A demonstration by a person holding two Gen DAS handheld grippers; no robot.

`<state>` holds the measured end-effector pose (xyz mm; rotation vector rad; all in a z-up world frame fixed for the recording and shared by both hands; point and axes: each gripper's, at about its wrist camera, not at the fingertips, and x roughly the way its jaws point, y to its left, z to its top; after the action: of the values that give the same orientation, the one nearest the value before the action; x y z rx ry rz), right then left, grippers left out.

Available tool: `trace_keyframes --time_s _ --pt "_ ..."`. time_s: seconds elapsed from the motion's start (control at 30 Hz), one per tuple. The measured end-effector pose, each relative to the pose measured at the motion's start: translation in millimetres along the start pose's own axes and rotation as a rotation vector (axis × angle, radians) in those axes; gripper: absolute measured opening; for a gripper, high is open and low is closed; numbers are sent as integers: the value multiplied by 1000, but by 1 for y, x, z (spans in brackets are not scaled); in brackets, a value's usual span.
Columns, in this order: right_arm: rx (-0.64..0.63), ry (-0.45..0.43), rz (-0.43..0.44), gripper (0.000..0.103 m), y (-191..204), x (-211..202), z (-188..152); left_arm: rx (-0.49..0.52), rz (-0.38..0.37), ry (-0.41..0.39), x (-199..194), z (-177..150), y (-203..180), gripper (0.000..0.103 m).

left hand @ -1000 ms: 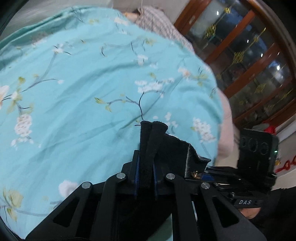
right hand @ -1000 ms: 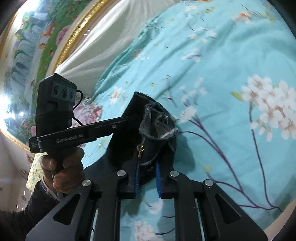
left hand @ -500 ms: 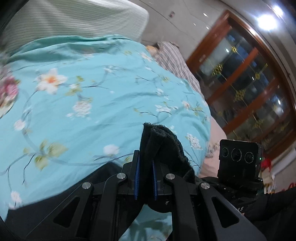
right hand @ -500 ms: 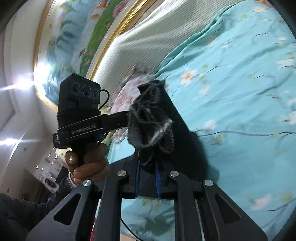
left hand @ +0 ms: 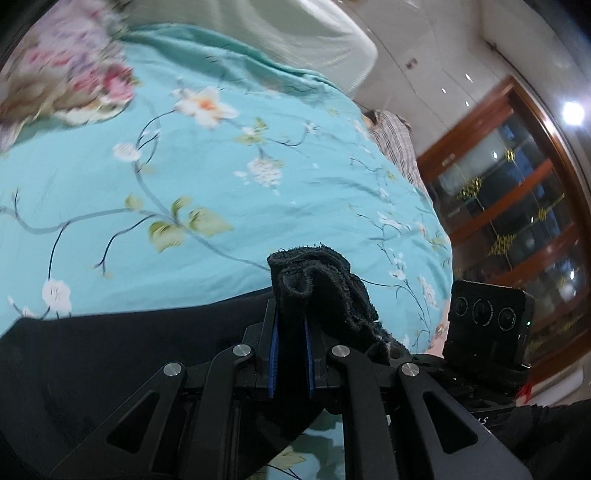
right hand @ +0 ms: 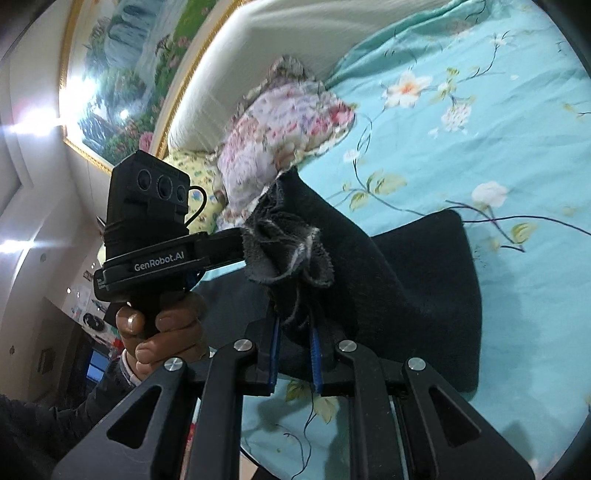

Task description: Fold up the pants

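Since the earlier frames, both views have swung along the bed toward its head: the floral pillow [left hand: 62, 74] and the cream headboard [left hand: 295, 33] now fill the upper left of the left wrist view, and black cloth has come to cover that view's lower left.

The left claw [left hand: 290, 332] is clenched on a bunched edge of the black pants [left hand: 110, 350]. The fabric stands up between the blue pads [left hand: 272, 347] at lower centre of the frame. From there the pants spread to the lower left, lying over the turquoise flowered bedspread [left hand: 221, 177].

The right claw [right hand: 295, 343] is also clenched on the pants [right hand: 417, 280], holding a frayed, greyish edge at lower centre of the right wrist view. A wide panel of black cloth runs from the grip to the centre right and lies on the bedspread [right hand: 480, 110].

In the right wrist view, a hand [right hand: 162, 332] at left centre holds the handle of the left claw's unit, lettered "GenRobot.AI". A framed landscape painting [right hand: 122, 74] hangs at upper left. In the left wrist view, a wooden cabinet with glass doors [left hand: 517, 206] occupies the right side.
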<state>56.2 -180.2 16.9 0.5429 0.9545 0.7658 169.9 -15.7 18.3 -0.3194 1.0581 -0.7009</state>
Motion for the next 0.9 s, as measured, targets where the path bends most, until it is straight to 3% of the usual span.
trace_keyframes --time_s 0.5,0.57,0.63,0.7,0.8,0.9 --pt "-57 174 -92 20 -3 48 -15 -154 72 -2 -4 -41 51 8" --pt "-69 182 -106 23 -2 50 -17 -181 93 -21 -11 -49 54 8" --pt "-76 185 -93 37 1 52 -18 -203 120 -37 -17 -55 56 9" --pt "-95 186 -89 42 6 52 -20 -227 140 -55 -22 -59 58 11" --pt "-126 194 -99 46 13 54 -22 -271 165 -91 -36 -67 60 12" --pt "-137 202 -91 50 19 53 -23 -319 189 -135 -53 -75 65 21"
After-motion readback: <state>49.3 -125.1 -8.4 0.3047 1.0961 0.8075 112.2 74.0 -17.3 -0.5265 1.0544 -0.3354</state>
